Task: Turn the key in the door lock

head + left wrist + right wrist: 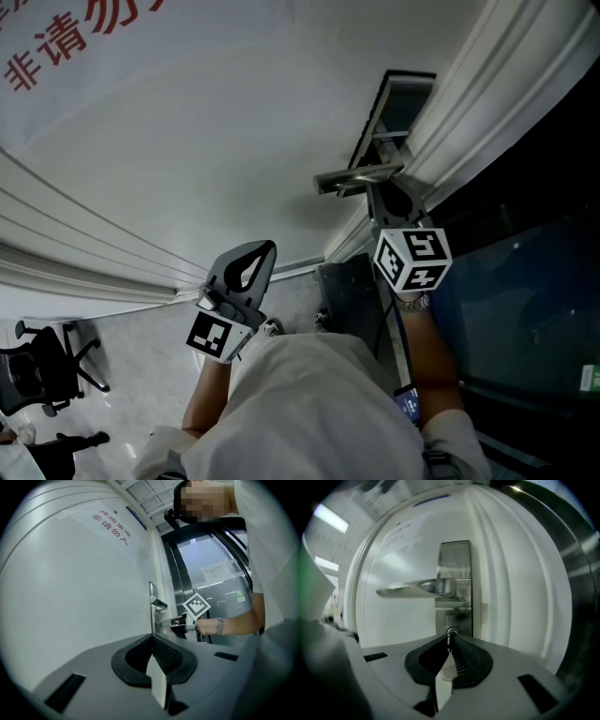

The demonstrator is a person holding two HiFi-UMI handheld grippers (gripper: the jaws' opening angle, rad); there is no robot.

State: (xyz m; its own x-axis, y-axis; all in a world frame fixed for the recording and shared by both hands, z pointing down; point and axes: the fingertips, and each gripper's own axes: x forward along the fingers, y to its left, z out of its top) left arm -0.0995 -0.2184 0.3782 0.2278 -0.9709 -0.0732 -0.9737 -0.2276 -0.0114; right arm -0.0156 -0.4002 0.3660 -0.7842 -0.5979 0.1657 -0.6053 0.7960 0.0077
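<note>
Right gripper view shows us the key (451, 633) dead ahead, pinched by our right gripper (449, 638), jaws nearly shut, shaft pointing into the door (403, 620); our left gripper (152, 641), closed empty, hangs well left.

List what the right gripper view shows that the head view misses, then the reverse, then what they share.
Right gripper view only: the right gripper, its jaws closed on what looks like the key, below the lever handle.
Head view only: the left gripper held away from the lock, an office chair on the floor, and red characters on the door.
Both: the lever handle, the lock plate and the white door.
</note>
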